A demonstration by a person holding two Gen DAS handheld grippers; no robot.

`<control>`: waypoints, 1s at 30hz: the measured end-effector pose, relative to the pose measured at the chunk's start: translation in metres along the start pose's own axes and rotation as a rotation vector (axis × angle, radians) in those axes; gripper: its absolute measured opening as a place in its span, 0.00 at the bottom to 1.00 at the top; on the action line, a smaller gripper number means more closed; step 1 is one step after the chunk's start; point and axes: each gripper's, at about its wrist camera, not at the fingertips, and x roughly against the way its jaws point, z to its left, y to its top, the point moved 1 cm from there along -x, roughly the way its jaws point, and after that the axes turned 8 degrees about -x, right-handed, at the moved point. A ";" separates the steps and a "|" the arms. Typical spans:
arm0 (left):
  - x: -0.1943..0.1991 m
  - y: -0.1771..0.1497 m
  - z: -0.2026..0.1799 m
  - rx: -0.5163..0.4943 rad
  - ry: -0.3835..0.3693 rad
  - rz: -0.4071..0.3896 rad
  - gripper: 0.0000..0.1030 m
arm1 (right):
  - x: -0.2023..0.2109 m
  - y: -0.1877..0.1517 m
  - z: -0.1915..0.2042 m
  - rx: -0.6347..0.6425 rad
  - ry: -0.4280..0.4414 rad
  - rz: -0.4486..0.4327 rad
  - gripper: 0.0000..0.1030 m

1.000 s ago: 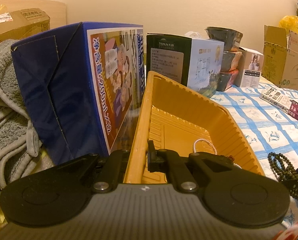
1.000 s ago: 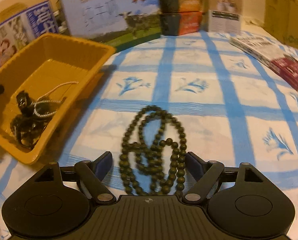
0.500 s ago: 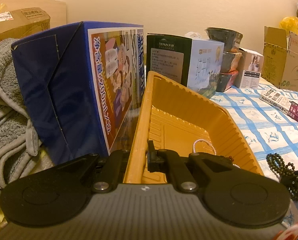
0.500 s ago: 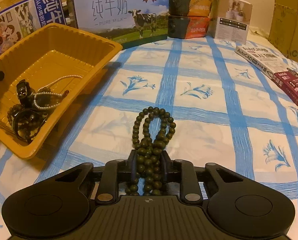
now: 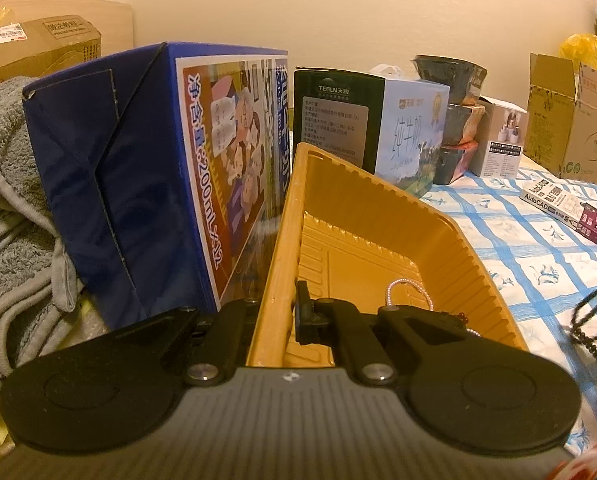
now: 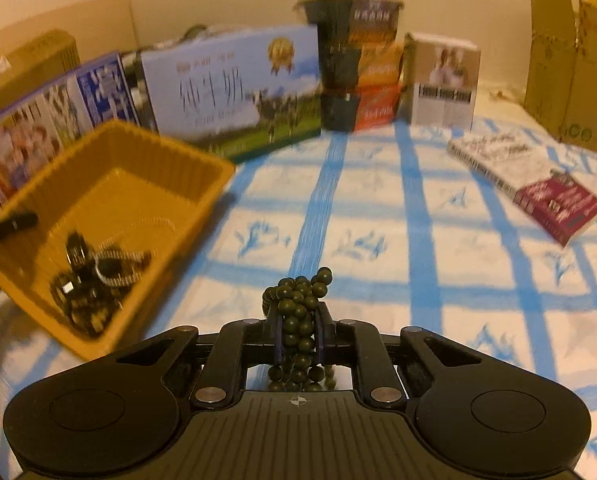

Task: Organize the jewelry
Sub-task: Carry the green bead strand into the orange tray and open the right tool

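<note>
While several dark bead pieces and a pearl strand (image 6: 146, 226) already lie in the ribbed yellow plastic tray (image 6: 202, 160), whose rim the left gripper (image 5: 286, 316) pinches shut, the right gripper (image 6: 297, 330), its jaws just closed, lifts the bunched dark green bead necklace (image 6: 298, 300) clear of the blue-checked cloth (image 6: 438, 248), still to be dropped in.

At the centre left of the left wrist view, the blue carton (image 5: 194, 184) carries "200mL×12" in white running down its illustrated face, after Chinese characters too small to make out. Right of it, the dark green end of the milk box (image 5: 330, 116) reads "TERUN" above a pale label of fine print that cannot be read; its light blue side bears large Chinese characters and "PURE MILK". At the right edge, the spine of the book (image 5: 566, 216) reads "AutoCAD". The cardboard box (image 5: 38, 44) in the upper left carries printed Chinese characters and a barcode sticker, both illegible.
</note>
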 end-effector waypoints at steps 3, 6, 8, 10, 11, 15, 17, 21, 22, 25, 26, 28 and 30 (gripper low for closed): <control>0.000 0.000 0.000 -0.001 0.002 -0.002 0.04 | 0.015 0.015 0.002 0.006 0.009 -0.031 0.15; 0.000 0.000 0.000 0.003 0.001 -0.002 0.04 | 0.026 0.028 0.005 0.012 0.013 -0.050 0.15; 0.000 0.000 0.000 0.003 0.000 -0.003 0.04 | 0.032 0.034 0.008 0.015 0.020 -0.060 0.15; 0.000 0.001 0.000 0.001 0.001 -0.004 0.04 | 0.037 0.038 0.012 0.022 0.028 -0.072 0.15; 0.000 0.001 0.000 0.003 0.000 -0.003 0.04 | 0.039 0.041 0.015 0.025 0.034 -0.077 0.15; 0.000 0.000 0.000 0.002 0.000 -0.004 0.04 | 0.046 0.049 0.024 0.032 0.059 -0.099 0.15; 0.000 0.001 0.000 0.003 -0.001 -0.005 0.04 | 0.049 0.053 0.029 0.034 0.074 -0.110 0.15; 0.000 0.001 0.000 0.005 0.000 -0.005 0.04 | 0.057 0.062 0.040 0.039 0.108 -0.131 0.15; 0.000 0.001 0.000 0.005 0.000 -0.005 0.04 | 0.059 0.064 0.043 0.043 0.115 -0.136 0.15; 0.000 0.001 0.000 0.006 0.000 -0.005 0.04 | 0.064 0.073 0.054 0.057 0.139 -0.157 0.15; 0.000 0.001 0.000 0.006 0.000 -0.005 0.04 | 0.066 0.076 0.059 0.060 0.150 -0.161 0.15; 0.000 0.001 0.000 0.009 0.000 -0.004 0.04 | 0.068 0.079 0.066 0.066 0.168 -0.167 0.15; 0.001 0.001 -0.001 0.008 0.000 -0.006 0.04 | 0.068 0.081 0.073 0.072 0.182 -0.169 0.15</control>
